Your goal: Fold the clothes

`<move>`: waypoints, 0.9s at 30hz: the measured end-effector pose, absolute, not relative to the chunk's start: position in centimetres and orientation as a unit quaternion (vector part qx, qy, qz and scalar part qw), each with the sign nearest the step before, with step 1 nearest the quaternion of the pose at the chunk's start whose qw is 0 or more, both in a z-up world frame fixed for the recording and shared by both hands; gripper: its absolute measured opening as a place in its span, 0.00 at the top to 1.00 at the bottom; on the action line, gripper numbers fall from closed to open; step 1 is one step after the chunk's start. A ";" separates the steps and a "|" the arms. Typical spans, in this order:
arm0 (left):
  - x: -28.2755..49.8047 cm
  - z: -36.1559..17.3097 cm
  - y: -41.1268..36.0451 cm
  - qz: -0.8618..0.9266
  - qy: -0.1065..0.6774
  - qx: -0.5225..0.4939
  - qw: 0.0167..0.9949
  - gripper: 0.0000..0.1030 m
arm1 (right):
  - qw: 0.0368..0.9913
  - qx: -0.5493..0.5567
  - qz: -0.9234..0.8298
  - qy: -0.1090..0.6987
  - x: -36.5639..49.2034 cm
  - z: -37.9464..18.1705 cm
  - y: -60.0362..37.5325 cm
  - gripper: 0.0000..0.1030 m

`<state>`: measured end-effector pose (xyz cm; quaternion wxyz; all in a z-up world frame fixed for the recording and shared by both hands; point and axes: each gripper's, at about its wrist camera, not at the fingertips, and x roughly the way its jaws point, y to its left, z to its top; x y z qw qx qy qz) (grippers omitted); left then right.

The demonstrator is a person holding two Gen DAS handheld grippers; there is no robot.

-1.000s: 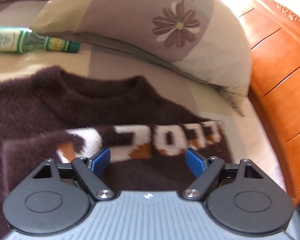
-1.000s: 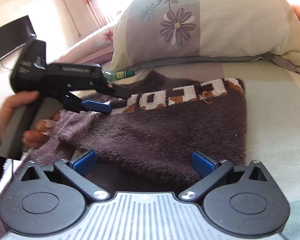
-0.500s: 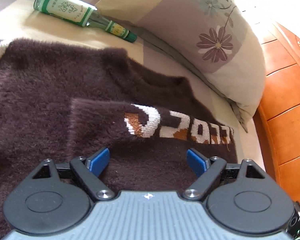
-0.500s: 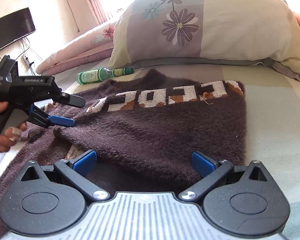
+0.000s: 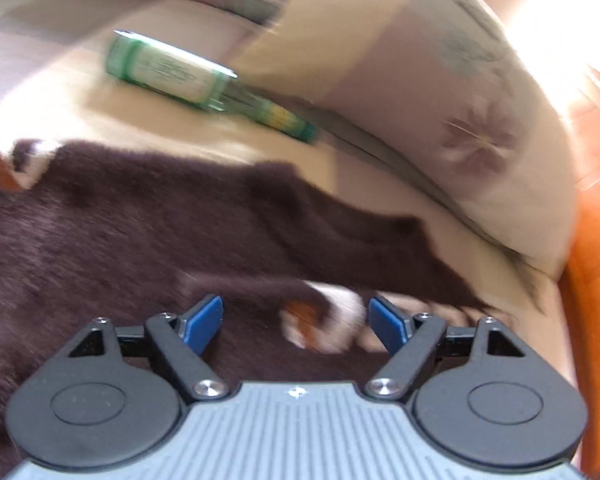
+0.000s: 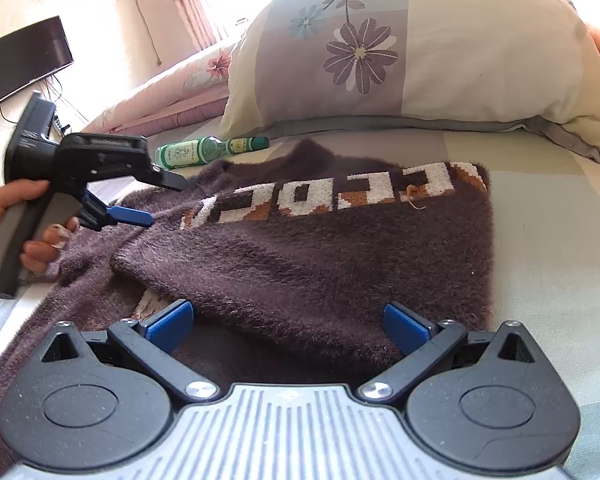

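1. My left claw [image 6: 156, 196] sits at the left edge of the right wrist frame, over the left side of the fuzzy dark-brown knitted sweater [image 6: 320, 264]. Its jaws are closing from wide, with nothing pinched between them.
2. My right claw [image 6: 288, 320] rests low at centre frame. Its jaws are spread wide over the near folded edge, and the pads do not press it.
3. The sweater fills mid-frame on the pale checked bedsheet [image 6: 548, 248]. Its white-lettered band runs left to right, and the unfolded side trails toward lower left, nearer the left claw.
4. A green glass bottle [image 6: 208, 151] lies just beyond the collar, and the big flower-print pillow [image 6: 420, 56] lies behind it. I judge neither blocks a fold.
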<state>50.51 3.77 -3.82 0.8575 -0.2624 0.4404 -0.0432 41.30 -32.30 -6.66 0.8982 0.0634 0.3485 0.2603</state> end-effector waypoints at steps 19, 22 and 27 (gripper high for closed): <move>56.1 -5.3 -10.4 -0.147 0.464 -0.240 0.840 0.17 | 0.896 0.071 0.271 0.344 41.3 -7.0 -32.9 0.00; 54.1 -4.1 -11.3 -0.173 0.460 -0.214 0.844 0.17 | 0.896 0.072 0.272 0.344 41.2 -6.9 -32.9 0.00; 49.6 -4.4 -10.1 -0.197 0.482 -0.215 0.826 0.17 | 0.896 0.072 0.273 0.342 41.0 -6.9 -33.1 0.00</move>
